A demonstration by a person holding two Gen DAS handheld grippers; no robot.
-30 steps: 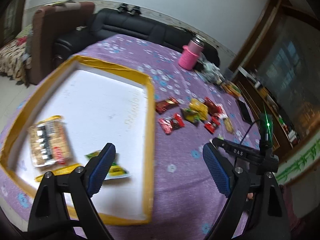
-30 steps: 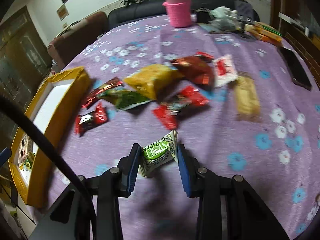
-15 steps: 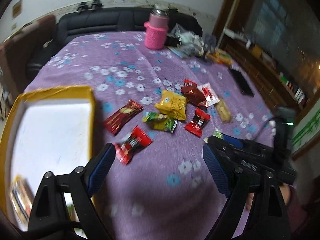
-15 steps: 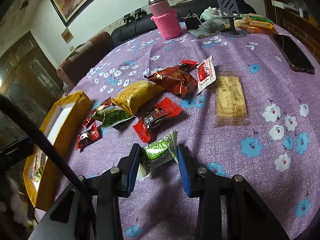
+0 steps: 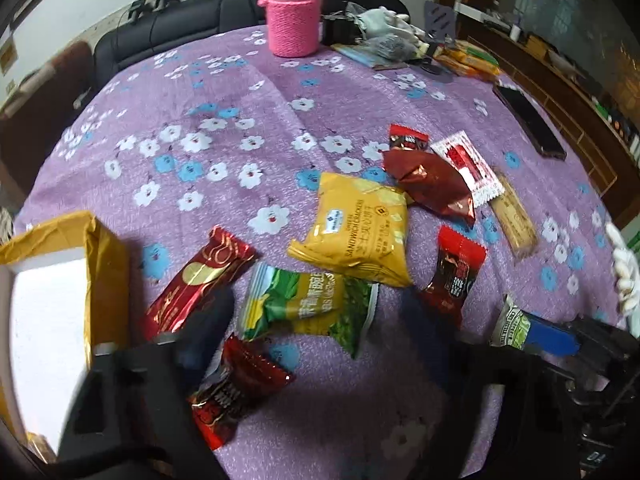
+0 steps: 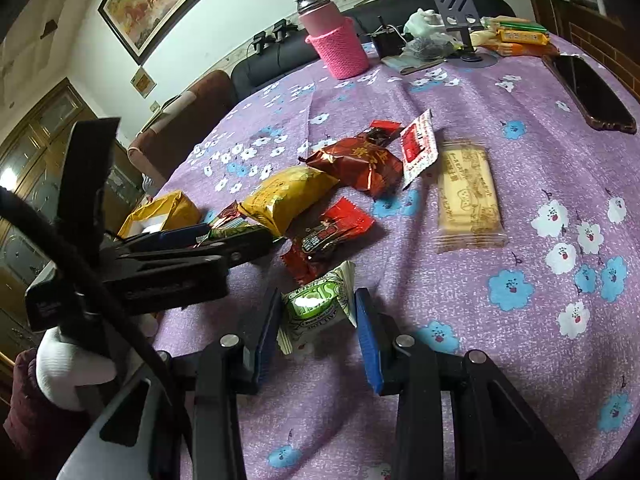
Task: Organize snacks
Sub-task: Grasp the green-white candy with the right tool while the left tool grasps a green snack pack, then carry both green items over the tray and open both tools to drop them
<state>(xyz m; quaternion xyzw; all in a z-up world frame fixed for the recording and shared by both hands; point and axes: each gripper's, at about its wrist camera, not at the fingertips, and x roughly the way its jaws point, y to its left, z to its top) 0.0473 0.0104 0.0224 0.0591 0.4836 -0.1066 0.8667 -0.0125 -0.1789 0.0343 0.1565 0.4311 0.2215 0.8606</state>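
My left gripper hangs low over the snack pile, its fingers blurred. Its jaws are closing around a green-and-yellow snack packet; a gap still shows on each side of the packet. My right gripper is shut on a small green-and-white candy packet, held just above the purple flowered cloth. The same candy packet shows at the right of the left wrist view. The yellow-rimmed box lies at the left.
Around the green packet lie a yellow cracker bag, a dark red foil bag, red candies, a red-gold bar and a biscuit pack. A pink flask and a phone stand farther back.
My left gripper has swung right from over the box to the snack pile, dropped lower, and its jaws have narrowed. The right gripper keeps its candy packet almost still.
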